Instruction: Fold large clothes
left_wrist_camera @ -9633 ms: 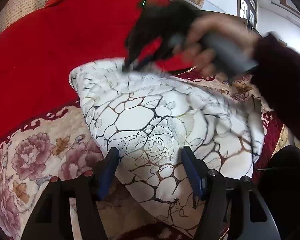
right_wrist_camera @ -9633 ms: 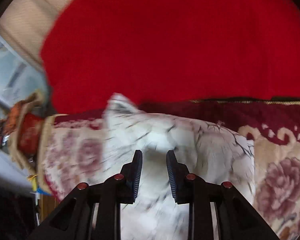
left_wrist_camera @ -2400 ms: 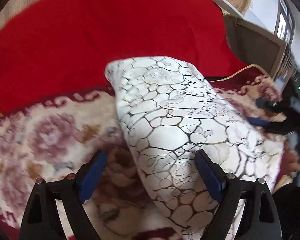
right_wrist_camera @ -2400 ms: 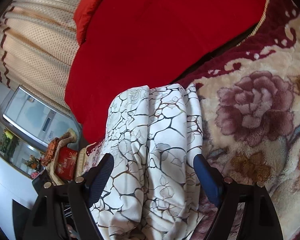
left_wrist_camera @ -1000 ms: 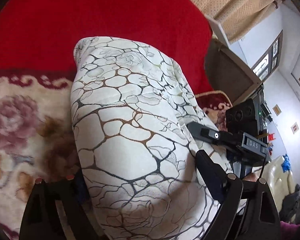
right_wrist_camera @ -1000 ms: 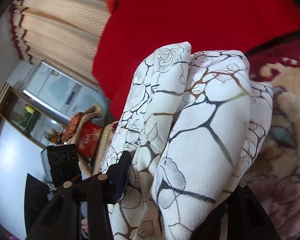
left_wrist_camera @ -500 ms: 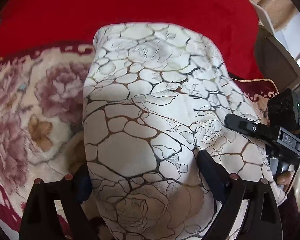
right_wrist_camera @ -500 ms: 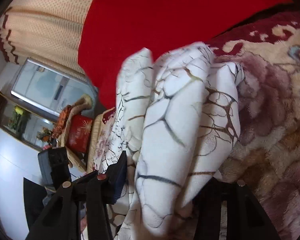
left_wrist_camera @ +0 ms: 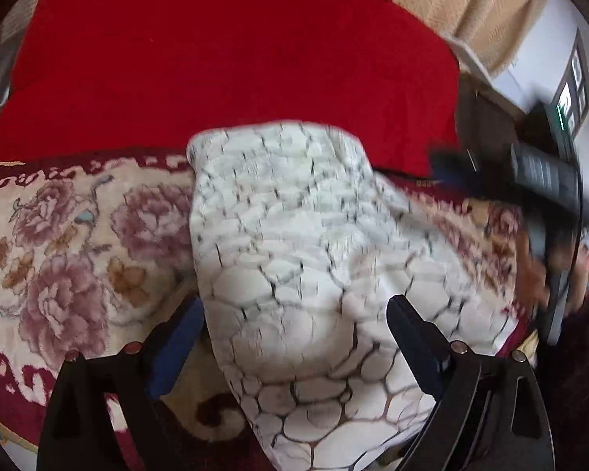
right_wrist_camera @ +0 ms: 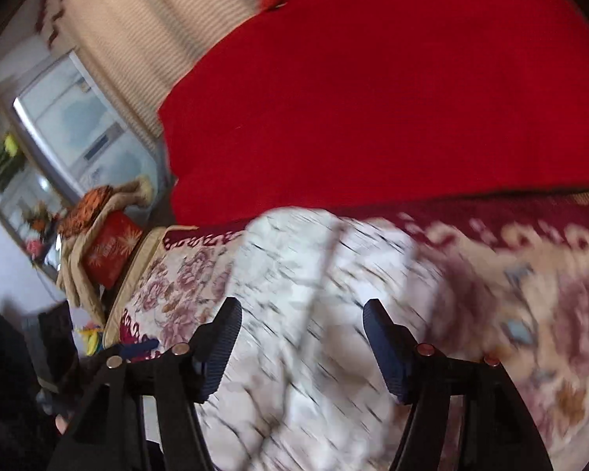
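Observation:
The folded white garment with a dark crackle and rose print (left_wrist_camera: 294, 243) lies in a thick bundle on the floral blanket (left_wrist_camera: 70, 235). My left gripper (left_wrist_camera: 294, 337) is open, its blue pads on either side of the bundle's near end. In the right wrist view the same garment (right_wrist_camera: 302, 294) is blurred by motion, and my right gripper (right_wrist_camera: 302, 337) is open just above its near part. The right gripper also shows in the left wrist view (left_wrist_camera: 546, 180), raised at the right edge, off the cloth.
A large red cover (left_wrist_camera: 224, 66) lies behind the garment, with beige curtains (right_wrist_camera: 149, 19) beyond. A red box (right_wrist_camera: 110, 247) and clutter sit off the blanket's left edge. A glass cabinet (right_wrist_camera: 70, 129) stands at left.
Both grippers have backed off and lowered the bundle; it now rests flat on the blanket instead of being lifted between the jaws. The right gripper has risen away to the right.

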Demonstrator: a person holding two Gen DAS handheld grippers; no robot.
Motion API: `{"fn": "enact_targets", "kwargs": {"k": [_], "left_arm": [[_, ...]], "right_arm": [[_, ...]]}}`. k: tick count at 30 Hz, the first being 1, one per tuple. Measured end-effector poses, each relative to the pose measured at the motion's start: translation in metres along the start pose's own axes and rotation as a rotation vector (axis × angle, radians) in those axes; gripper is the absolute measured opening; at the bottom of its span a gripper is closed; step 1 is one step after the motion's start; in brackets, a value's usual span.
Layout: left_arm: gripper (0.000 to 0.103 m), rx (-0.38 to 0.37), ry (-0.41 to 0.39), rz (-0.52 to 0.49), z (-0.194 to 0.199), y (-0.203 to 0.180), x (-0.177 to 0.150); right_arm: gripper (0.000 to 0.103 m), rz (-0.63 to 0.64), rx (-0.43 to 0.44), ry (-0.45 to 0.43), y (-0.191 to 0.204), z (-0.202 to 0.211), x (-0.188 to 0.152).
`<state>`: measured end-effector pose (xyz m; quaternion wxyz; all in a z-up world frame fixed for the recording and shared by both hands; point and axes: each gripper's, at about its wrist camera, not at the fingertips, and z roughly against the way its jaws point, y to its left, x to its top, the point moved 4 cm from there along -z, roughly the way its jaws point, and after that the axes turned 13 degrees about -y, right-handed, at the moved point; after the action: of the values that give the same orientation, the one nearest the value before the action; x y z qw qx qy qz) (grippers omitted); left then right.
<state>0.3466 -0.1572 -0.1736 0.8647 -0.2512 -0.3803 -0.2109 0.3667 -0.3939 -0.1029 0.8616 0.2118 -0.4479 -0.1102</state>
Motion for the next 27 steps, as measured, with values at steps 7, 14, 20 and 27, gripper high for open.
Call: {"fn": "enact_targets", "kwargs": {"k": [7,14,20,27], "left_arm": [[0.096,0.091,0.087,-0.141,-0.031,-0.012,-0.040],[0.103,0.134,0.092,-0.175,-0.040,-0.013,-0.044],[0.103,0.201,0.021,-0.174,-0.019,-0.013,-0.038],[0.103,0.295,-0.065,-0.193,0.010,-0.024,-0.030]], "right_arm": [[0.059,0.025,-0.046,0.220,0.023,-0.109,0.010],[0.045,-0.077,-0.087,0.252,-0.041,-0.153,-0.026],[0.047,-0.117,-0.076,0.150,-0.020,-0.080,-0.015],[0.047,0.052,-0.048,0.127,0.037,0.023,-0.048]]}}
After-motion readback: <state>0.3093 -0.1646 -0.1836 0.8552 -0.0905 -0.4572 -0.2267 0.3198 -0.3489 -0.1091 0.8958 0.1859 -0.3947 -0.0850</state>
